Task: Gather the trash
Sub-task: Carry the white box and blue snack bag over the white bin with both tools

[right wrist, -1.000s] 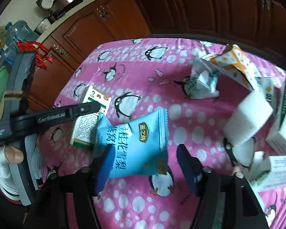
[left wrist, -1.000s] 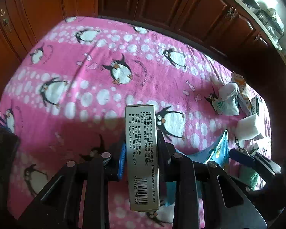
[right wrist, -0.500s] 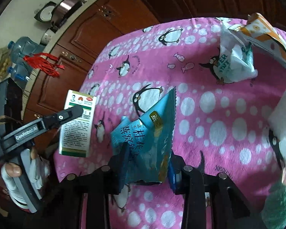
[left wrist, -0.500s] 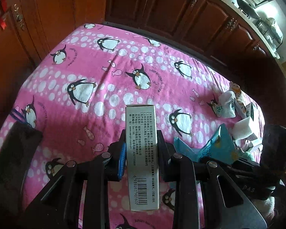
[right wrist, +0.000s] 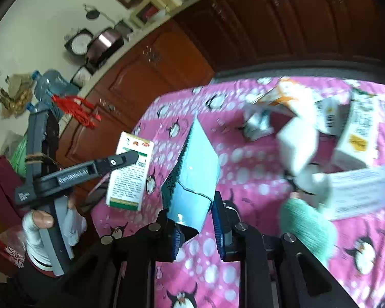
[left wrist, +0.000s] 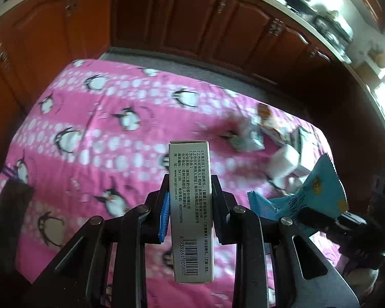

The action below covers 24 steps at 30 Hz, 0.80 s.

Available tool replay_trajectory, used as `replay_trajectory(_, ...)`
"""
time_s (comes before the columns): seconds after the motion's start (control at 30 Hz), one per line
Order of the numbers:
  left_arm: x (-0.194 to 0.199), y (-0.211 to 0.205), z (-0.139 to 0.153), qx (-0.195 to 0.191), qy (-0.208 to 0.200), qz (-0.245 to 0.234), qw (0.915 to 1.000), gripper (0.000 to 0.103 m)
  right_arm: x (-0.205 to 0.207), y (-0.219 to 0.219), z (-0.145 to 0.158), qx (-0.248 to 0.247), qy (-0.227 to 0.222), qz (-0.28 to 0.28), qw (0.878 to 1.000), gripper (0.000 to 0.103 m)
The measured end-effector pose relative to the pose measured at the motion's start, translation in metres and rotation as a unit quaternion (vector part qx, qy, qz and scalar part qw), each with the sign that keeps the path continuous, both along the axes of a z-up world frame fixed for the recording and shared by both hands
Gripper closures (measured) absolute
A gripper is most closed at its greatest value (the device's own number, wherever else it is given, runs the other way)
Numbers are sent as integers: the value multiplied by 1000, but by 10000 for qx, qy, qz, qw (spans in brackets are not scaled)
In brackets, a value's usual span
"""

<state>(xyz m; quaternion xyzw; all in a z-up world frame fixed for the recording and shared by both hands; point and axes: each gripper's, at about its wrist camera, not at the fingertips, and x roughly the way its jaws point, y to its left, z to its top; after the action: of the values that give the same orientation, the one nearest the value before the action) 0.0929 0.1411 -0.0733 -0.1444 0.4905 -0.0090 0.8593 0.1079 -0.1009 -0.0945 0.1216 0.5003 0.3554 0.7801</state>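
In the left wrist view, the left tongs (left wrist: 190, 215) clamped an upright white medicine box (left wrist: 191, 210) above the pink penguin cloth (left wrist: 89, 154) on the bench. In the right wrist view, the right tongs (right wrist: 196, 227) pinched a blue snack wrapper (right wrist: 192, 177), lifted off the cloth; more cartons (right wrist: 356, 133) lay blurred at the right.

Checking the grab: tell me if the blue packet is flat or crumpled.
Crumpled. The blue packet is creased and bent where the right gripper pinches it, held off the cloth.

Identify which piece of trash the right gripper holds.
The light-blue snack packet, pinched in the right gripper; the barcoded medicine box sits in the left gripper.
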Motion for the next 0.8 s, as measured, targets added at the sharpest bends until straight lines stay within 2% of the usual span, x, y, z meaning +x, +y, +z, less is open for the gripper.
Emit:
replay_trajectory(0.4,2,-118,22,43,-216,-1101,9937,78,-39,-115,43,122,-432,-1017,9938,84)
replay_trajectory(0.8,11,-239,45,-72,-396,-2176,9752,78,-68,-241,63,138,-564,-2269,9722,85)
